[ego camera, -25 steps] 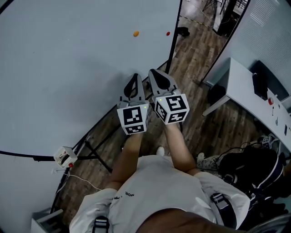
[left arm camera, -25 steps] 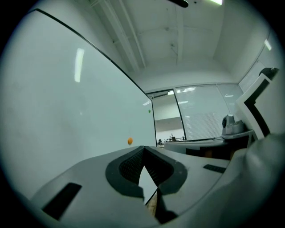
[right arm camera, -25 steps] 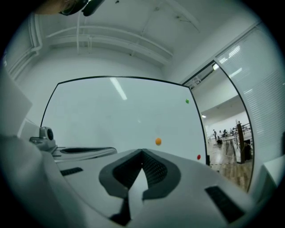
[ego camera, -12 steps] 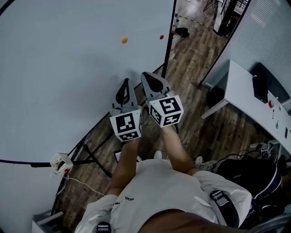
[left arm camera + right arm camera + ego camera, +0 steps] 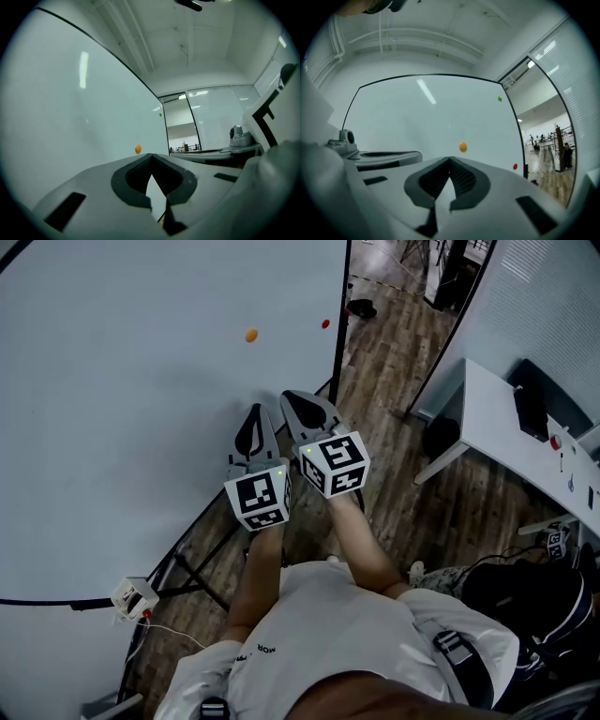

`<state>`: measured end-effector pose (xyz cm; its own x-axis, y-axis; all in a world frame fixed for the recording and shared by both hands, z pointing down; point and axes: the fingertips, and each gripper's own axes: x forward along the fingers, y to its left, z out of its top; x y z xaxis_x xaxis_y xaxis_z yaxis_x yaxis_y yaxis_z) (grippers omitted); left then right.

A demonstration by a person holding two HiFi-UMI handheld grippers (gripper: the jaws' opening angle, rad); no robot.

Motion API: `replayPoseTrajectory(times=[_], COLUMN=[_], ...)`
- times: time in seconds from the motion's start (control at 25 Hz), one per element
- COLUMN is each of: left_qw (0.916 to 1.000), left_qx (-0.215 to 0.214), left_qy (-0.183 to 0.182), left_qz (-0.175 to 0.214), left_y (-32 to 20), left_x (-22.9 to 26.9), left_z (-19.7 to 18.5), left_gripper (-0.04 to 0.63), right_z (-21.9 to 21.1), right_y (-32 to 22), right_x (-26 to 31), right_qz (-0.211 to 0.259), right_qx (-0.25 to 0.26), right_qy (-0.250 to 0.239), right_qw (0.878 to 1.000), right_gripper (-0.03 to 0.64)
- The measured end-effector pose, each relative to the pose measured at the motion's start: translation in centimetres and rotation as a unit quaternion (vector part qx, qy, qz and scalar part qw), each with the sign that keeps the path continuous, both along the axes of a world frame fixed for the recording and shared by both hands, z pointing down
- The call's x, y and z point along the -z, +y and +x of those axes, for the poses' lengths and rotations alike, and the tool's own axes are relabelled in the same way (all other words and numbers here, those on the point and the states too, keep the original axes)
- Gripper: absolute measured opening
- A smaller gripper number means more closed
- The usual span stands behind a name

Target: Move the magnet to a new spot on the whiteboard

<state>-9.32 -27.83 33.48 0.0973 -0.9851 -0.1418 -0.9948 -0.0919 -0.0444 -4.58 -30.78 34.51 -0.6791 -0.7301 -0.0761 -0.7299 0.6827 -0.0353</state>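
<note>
The whiteboard (image 5: 122, 399) fills the left of the head view. An orange magnet (image 5: 251, 335) and a red magnet (image 5: 325, 323) stick to it near its right edge. A green magnet (image 5: 499, 98) sits higher up, seen in the right gripper view. My left gripper (image 5: 253, 415) and right gripper (image 5: 297, 399) are held side by side below the magnets, apart from the board, both pointing at it. Both are shut with nothing in them. The orange magnet (image 5: 462, 147) shows just above the right gripper (image 5: 450, 161); it (image 5: 138, 149) sits a little left of the left gripper (image 5: 151, 157).
The board's black stand legs (image 5: 192, 559) and a small white box (image 5: 134, 597) with a cable sit on the wooden floor at lower left. A white desk (image 5: 502, 432) stands to the right, with a black backpack (image 5: 525, 601) below it.
The view has drifted, so board and magnets sit lower and further left. Both grippers have come slightly closer to the orange magnet. Both stay shut.
</note>
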Motion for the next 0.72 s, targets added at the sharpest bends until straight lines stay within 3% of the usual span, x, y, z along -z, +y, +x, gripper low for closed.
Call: replayPoseTrajectory(times=[0.72], left_qw=[0.9999], left_qx=[-0.012], left_qy=[-0.004], left_qz=[0.01], left_y=[-2.3], left_x=[0.2], left_z=[-1.0], left_gripper=[0.003], right_z=[-0.7], right_y=[-4.5], right_x=[0.9], right_qz=[0.003], right_qx=[-0.005], right_qy=[0.013], right_qw=[1.0], right_gripper=[0.014])
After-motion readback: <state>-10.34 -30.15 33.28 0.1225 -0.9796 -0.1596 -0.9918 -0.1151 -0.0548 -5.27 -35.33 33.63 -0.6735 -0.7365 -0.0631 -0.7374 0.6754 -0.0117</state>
